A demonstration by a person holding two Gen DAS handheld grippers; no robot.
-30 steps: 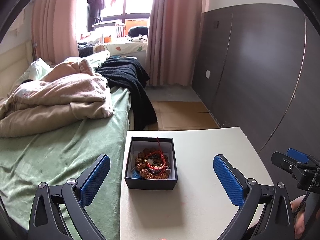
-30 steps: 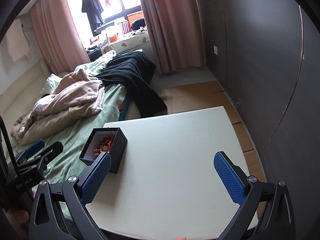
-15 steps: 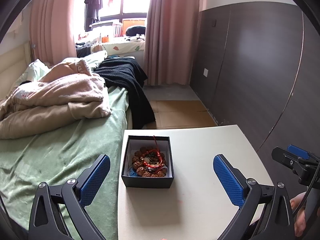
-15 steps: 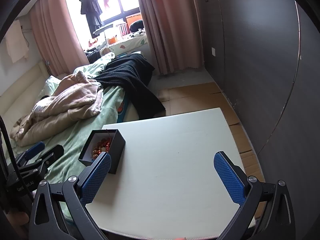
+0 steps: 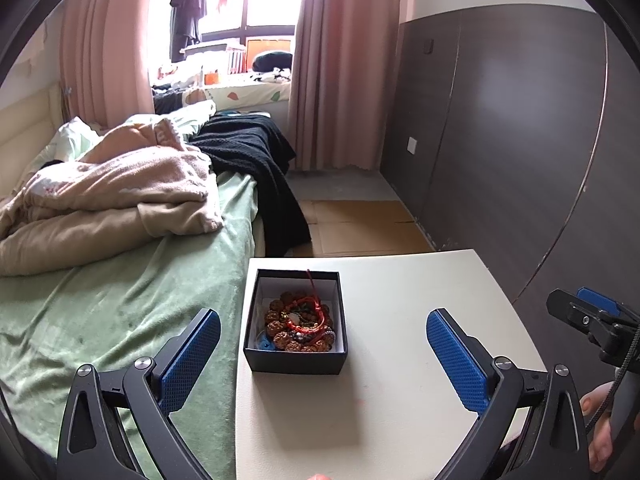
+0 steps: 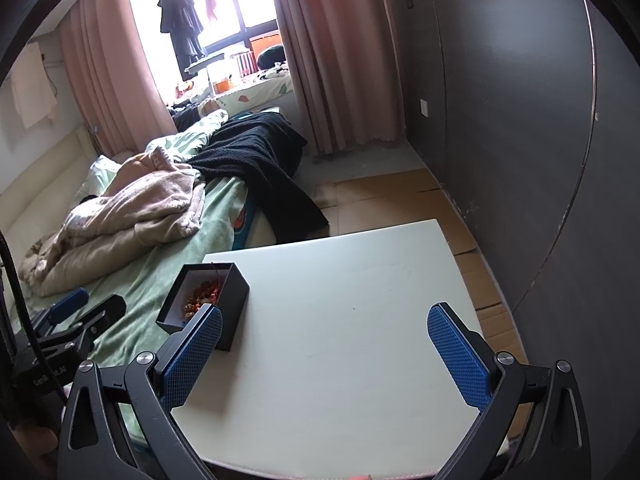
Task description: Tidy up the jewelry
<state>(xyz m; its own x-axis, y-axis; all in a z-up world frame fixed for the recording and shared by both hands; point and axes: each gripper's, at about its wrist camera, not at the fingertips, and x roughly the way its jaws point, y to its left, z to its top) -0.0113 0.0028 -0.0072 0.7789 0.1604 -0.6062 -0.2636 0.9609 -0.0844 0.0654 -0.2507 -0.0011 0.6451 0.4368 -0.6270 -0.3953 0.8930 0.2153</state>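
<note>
A small black box (image 5: 295,360) with a white inside stands on the white table (image 5: 400,380) near its left edge. It holds brown bead bracelets with a red cord (image 5: 301,322). My left gripper (image 5: 320,356) is open and empty, its blue pads on either side of the box and a little short of it. In the right wrist view the box (image 6: 230,304) sits at the left, and my right gripper (image 6: 324,352) is open and empty above the bare table (image 6: 340,340). The right gripper also shows in the left wrist view (image 5: 588,320) at the right edge.
A bed with a green sheet (image 5: 100,300), a beige blanket (image 5: 112,200) and a black throw (image 5: 248,152) lies left of the table. A dark panelled wall (image 5: 520,140) runs along the right. Cardboard (image 5: 360,228) covers the floor beyond the table.
Both wrist views have drawn back and tilted slightly; the box sits a little lower and more to the left in the left view. Both grippers stay open and empty.
</note>
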